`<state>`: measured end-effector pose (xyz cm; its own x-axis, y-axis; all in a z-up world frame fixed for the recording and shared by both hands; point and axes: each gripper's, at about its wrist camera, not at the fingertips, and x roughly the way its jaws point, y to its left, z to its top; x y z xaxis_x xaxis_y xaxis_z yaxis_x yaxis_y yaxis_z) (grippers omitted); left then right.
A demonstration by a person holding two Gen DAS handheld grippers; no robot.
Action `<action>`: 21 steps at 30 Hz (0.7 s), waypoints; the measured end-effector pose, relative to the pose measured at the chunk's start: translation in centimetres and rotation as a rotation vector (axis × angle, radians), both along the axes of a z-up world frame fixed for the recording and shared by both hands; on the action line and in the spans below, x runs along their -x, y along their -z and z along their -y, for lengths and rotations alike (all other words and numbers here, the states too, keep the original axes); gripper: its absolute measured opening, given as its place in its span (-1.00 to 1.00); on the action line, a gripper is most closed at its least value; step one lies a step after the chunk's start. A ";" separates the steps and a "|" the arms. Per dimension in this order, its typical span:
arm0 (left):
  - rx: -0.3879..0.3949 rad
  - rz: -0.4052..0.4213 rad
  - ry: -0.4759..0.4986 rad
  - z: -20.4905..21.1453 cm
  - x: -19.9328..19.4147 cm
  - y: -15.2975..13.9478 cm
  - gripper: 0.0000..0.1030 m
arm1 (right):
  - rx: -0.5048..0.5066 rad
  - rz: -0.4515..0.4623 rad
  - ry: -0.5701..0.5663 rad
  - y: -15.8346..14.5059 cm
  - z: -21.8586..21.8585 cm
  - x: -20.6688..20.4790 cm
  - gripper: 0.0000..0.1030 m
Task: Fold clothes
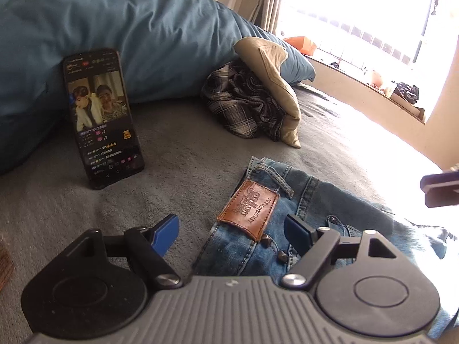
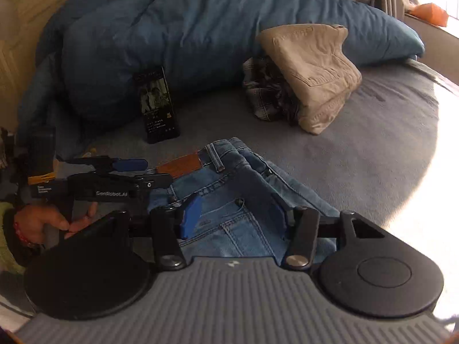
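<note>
jeans lie folded on the grey bed sheet, leather waistband patch up (a propped phone and a beige-and-plaid clothes pile sit farther back). left gripper and right gripper hover above the denim, fingers apart, gripping nothing.

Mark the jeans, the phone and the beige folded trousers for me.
jeans (image 1: 249, 210): left wrist view, on the brown leather waistband patch.
phone (image 1: 101, 114): left wrist view, middle of its lit screen.
beige folded trousers (image 2: 312, 68): right wrist view, on the top fold.
</note>
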<state>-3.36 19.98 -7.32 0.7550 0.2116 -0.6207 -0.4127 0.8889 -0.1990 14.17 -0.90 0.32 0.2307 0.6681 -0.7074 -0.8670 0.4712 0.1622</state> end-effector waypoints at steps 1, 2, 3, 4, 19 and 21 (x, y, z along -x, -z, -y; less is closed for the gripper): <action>-0.014 -0.001 0.006 0.1 -0.3 0.2 0.51 | 0.033 0.003 -0.024 0.5 -1.5 -1.1 -0.02; -0.021 -0.002 0.014 0.2 -0.4 0.4 0.51 | 0.066 -0.016 -0.032 1.2 -2.9 -2.4 -0.02; -0.028 -0.002 0.021 0.2 -0.4 0.6 0.51 | 0.085 -0.031 -0.020 2.0 -4.2 -3.7 -0.02; -0.035 -0.002 0.028 0.2 -0.5 0.8 0.51 | 0.099 -0.047 -0.011 2.7 -5.4 -4.7 -0.02; -0.010 0.003 0.014 0.2 -0.9 1.9 0.16 | 0.145 0.150 0.003 3.8 -6.6 -2.5 -0.93; 0.007 0.004 0.007 -0.2 -1.1 1.9 0.15 | 0.162 0.172 -0.002 3.7 -7.3 -2.6 -0.93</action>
